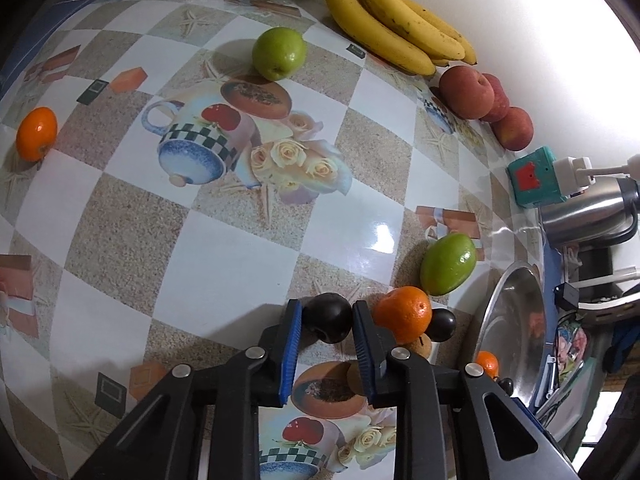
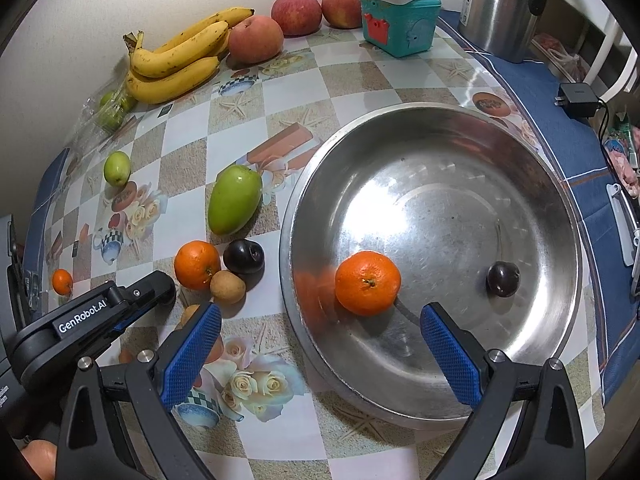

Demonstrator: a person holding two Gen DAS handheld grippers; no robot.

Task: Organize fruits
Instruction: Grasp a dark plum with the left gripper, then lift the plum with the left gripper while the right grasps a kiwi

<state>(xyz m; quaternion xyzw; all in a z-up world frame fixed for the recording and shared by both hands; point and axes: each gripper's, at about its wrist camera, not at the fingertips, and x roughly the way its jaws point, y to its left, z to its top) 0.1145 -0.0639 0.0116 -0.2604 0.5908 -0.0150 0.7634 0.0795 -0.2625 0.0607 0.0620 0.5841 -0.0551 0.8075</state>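
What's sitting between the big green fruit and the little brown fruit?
An orange and a dark plum, side by side between the big green fruit and little brown fruit, in the right wrist view.

Three red apples (image 2: 256, 40), three dark plums (image 1: 328, 316), one steel bowl (image 2: 440, 184)

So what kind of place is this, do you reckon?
Probably a home kitchen or dining table: a patterned oilcloth with loose fruit such as bananas, a steel basin, and a steel kettle by the wall.
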